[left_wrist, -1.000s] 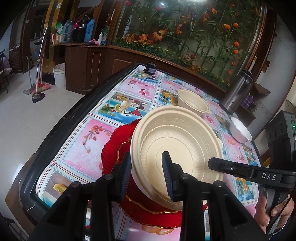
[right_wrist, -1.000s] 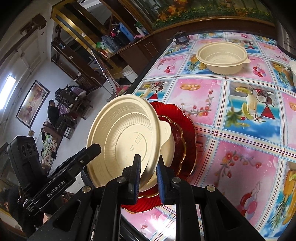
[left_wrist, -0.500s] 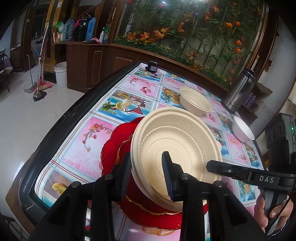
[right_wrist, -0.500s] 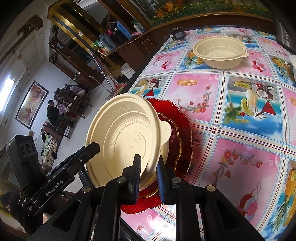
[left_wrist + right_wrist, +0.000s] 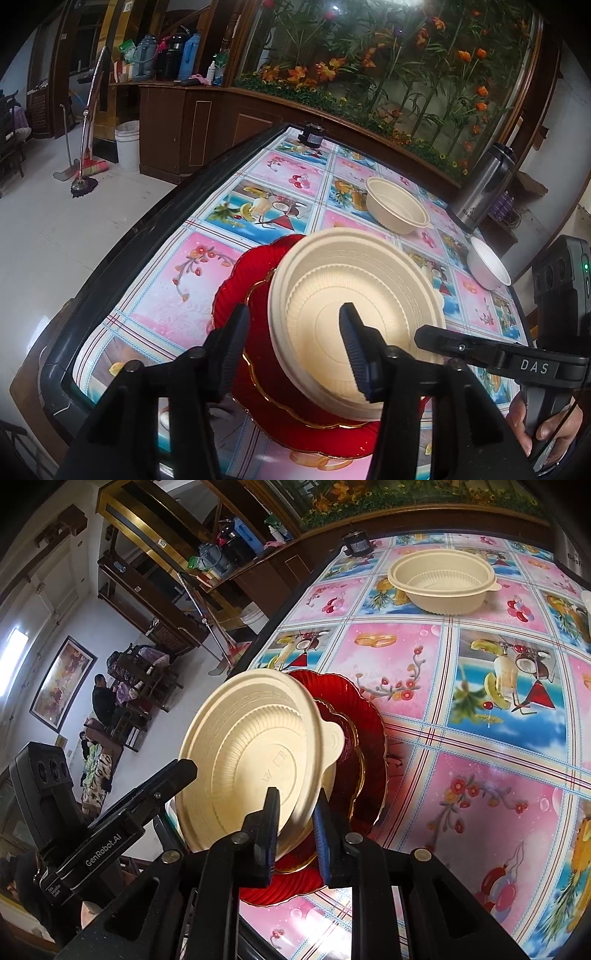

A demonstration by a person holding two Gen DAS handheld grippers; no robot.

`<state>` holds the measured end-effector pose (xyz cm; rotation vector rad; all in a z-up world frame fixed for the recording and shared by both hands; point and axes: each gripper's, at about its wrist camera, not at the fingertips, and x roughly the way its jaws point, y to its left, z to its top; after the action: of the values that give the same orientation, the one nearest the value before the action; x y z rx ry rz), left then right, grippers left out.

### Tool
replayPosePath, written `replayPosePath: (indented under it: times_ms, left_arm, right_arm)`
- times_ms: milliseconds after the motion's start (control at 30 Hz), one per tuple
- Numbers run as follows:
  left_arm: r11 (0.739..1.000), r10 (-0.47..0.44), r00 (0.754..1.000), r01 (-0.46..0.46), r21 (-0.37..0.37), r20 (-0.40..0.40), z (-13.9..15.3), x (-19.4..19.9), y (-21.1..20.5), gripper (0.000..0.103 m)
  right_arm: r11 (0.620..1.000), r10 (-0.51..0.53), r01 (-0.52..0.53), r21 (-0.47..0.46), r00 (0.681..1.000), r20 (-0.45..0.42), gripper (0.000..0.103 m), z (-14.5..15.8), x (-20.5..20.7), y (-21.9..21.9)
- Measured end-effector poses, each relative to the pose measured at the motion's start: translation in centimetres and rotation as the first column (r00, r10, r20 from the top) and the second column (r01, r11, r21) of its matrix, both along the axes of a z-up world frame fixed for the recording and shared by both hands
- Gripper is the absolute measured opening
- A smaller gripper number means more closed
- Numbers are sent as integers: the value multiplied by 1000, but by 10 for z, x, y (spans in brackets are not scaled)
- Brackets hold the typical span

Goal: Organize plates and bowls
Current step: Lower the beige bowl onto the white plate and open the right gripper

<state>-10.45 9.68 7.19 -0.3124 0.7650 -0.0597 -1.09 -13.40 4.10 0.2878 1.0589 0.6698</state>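
A cream bowl (image 5: 354, 314) (image 5: 251, 760) is tilted over a stack of red plates (image 5: 251, 280) (image 5: 365, 738) near the table's front left corner. My right gripper (image 5: 295, 823) is shut on the cream bowl's rim and holds it; it also shows in the left wrist view (image 5: 443, 341). My left gripper (image 5: 293, 350) stands open around the bowl's near rim, its fingers apart on either side. A second cream bowl (image 5: 397, 208) (image 5: 441, 581) sits further back on the table.
A small white bowl (image 5: 487, 264) and a steel thermos (image 5: 482, 188) stand at the right edge. A small black object (image 5: 312, 134) sits at the far end. The patterned tablecloth (image 5: 480, 738) covers the table; its dark edge (image 5: 122, 254) runs on the left.
My left gripper's fingers have opened wider around the cream bowl. The right gripper keeps hold of the bowl, which has shifted only slightly.
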Motion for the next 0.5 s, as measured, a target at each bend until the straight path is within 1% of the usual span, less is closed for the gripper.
replayPosePath:
  times_ms: [67,167,267,367,500]
  left_arm:
    - [1000,4,1000,-4,-3,2,1,-1,2,50]
    - [1000,14,1000,-14,-6,12,4,-3,4,50]
    - [1000,15,1000,-15,-8,23,8,-6,4,52]
    - [1000,14,999,-14,-3,39,13,-9,1,54]
    - [1000,-5,998,4,17,61,21,-14,-11,55]
  right_arm:
    - [1000,2,-3,3,1000,4,29,0,-1,0]
    - [1000,2,-2,11,1000,6,30,2,-2,-2]
    - [1000,-5,4,24,1000,10,34,6,-3,-8]
    - [999,-21,20,37,1000,20,36,10,-7,-19]
    - [997,-51,49,60,998,27,36,13,-11,-39]
